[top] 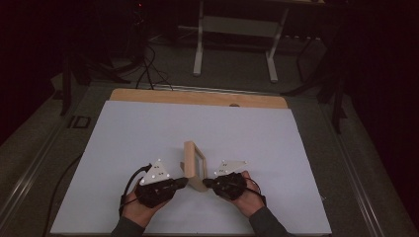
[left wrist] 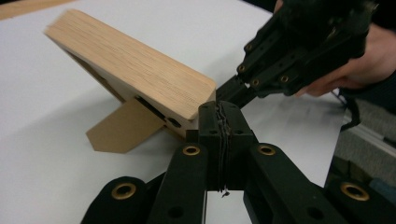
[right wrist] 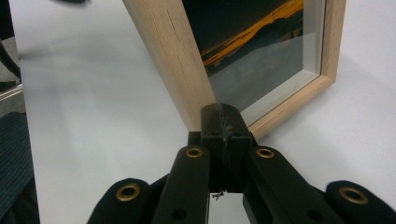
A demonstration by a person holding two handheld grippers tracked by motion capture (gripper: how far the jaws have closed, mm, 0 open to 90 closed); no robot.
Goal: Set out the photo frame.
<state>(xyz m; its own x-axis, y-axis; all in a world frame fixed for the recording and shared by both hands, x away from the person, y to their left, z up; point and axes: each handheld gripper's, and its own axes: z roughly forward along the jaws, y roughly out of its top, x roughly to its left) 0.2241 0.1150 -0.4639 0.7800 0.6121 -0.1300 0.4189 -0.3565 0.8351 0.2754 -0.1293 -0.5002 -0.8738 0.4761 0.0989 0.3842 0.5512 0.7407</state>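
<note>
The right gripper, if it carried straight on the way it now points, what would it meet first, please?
Most likely the pale wooden picture frame: the right gripper's shut claw sits right at the frame's near lower corner, by the glass front. Whether it already touches is unclear, since depth is hard to judge here.

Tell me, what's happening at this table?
A person holds a black gripper in each hand at a white table. A wooden picture frame stands on its edge between them, propped on its back stand. The left gripper and right gripper both have their jaws pressed together, tips at the frame's near corner from either side.
</note>
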